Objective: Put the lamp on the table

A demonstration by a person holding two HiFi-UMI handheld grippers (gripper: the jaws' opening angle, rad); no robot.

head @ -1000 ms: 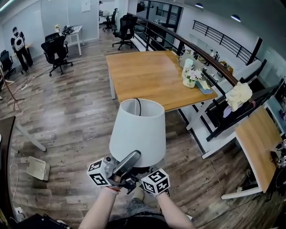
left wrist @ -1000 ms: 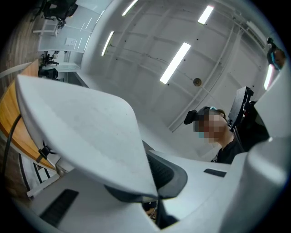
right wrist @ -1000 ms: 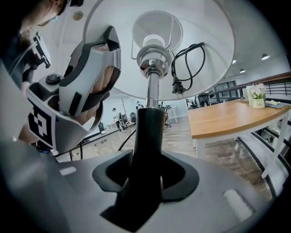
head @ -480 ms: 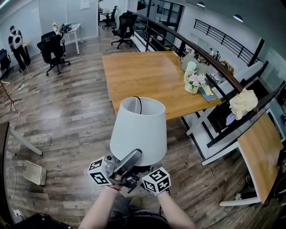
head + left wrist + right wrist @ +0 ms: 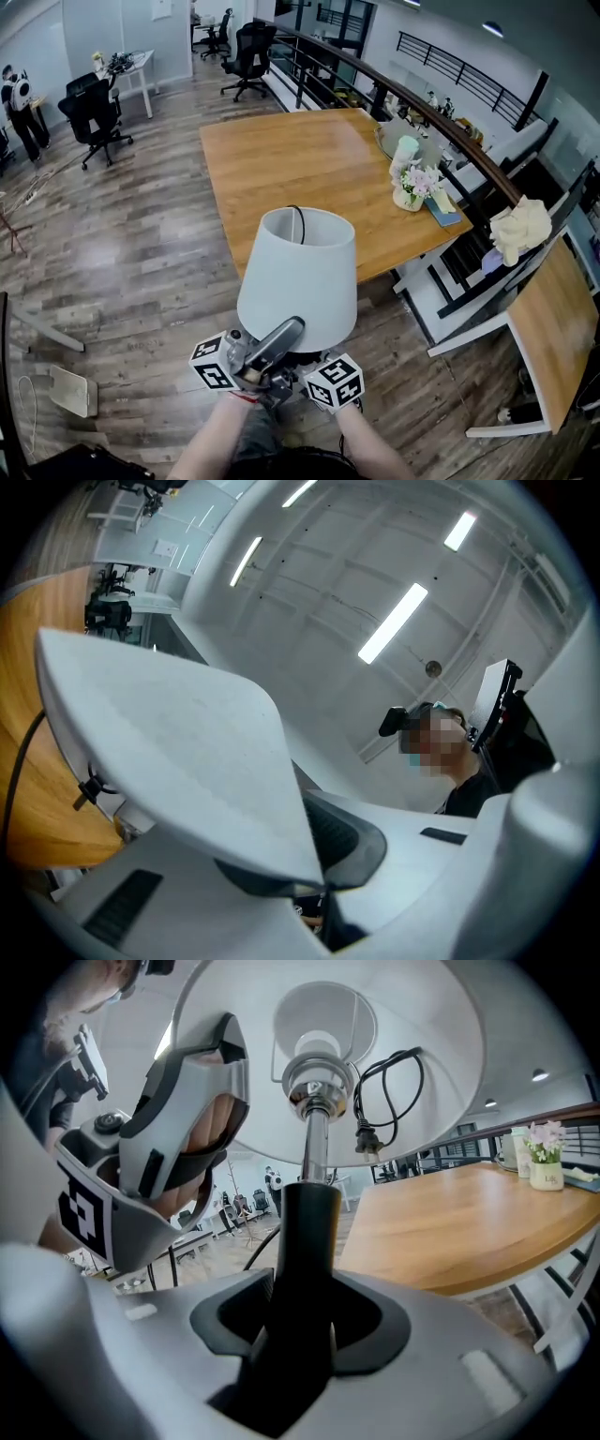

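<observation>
Closer to the table's (image 5: 281,169) near edge, the lamp (image 5: 298,277) is carried, clamped by left gripper (image 5: 319,855) and right gripper (image 5: 300,1326); placement is near.

The wooden surface (image 5: 300,178) lies ahead of me at twelve o'clock, standing on a wood-plank floor (image 5: 141,253). What it carries is gathered toward its two o'clock corner: a small pot of flowers (image 5: 414,186), a pale cylindrical container (image 5: 405,150) just behind the pot, and a flat blue book (image 5: 441,208) touching the pot at the surface's edge. On the floor at ten o'clock stands a black office chair (image 5: 89,112), near a small white desk (image 5: 131,66). At eight o'clock a flat white thing (image 5: 73,389) lies on the planks. At three o'clock stands a second wooden surface (image 5: 553,328).
</observation>
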